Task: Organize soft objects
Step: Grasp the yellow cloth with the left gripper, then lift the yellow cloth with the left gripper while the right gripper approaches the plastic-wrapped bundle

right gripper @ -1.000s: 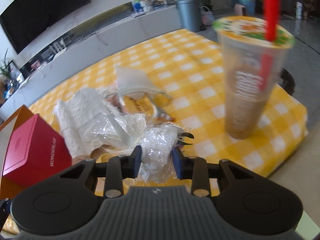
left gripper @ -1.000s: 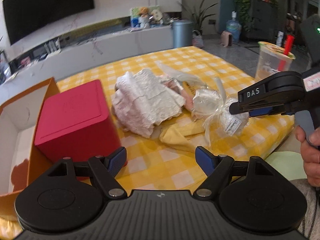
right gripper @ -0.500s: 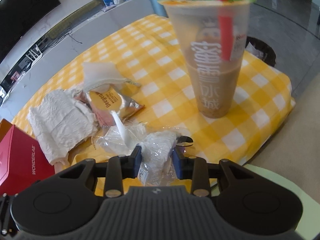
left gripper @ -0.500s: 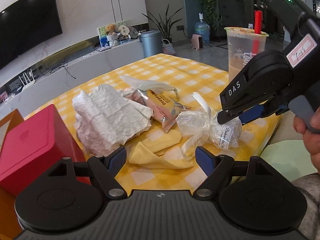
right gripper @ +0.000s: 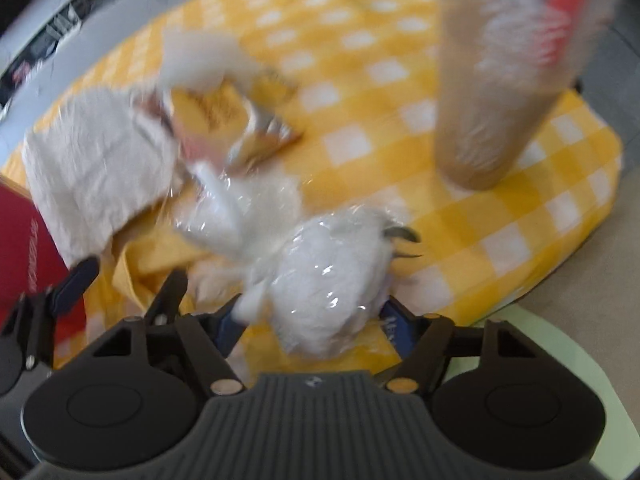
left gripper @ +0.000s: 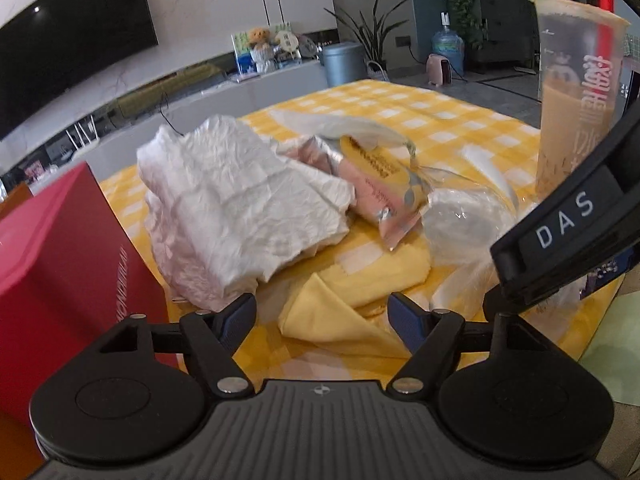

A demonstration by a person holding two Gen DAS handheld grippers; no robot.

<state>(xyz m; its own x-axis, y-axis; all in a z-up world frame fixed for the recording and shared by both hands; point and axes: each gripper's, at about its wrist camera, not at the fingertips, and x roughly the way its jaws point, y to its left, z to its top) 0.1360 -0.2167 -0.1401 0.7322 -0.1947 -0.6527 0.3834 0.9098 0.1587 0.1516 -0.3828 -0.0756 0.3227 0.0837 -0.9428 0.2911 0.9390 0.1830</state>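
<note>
The right gripper now has its jaws spread wide, where half a second ago they were pinched on the cellophane-wrapped white bundle. The bundle sits loosely between the blue pads, partly over them, and whether either pad touches it cannot be told through the motion blur. I judge this a release or a re-grip, so the bundle is not yet carried anywhere.

The left gripper is wide open and holds nothing. It has dropped low and close over the yellow checked surface, with a folded yellow cloth lying just ahead between its fingers.

The left view is sharp. It shows the crumpled white paper towel resting against the pink and yellow snack packet, the red box at the left, and the milk tea cup upright beyond the right gripper's body. That body hides most of the bundle there. The right view alone shows the bundle whole, lying on the surface near its front edge, with the left gripper's finger at its own left margin.
</note>
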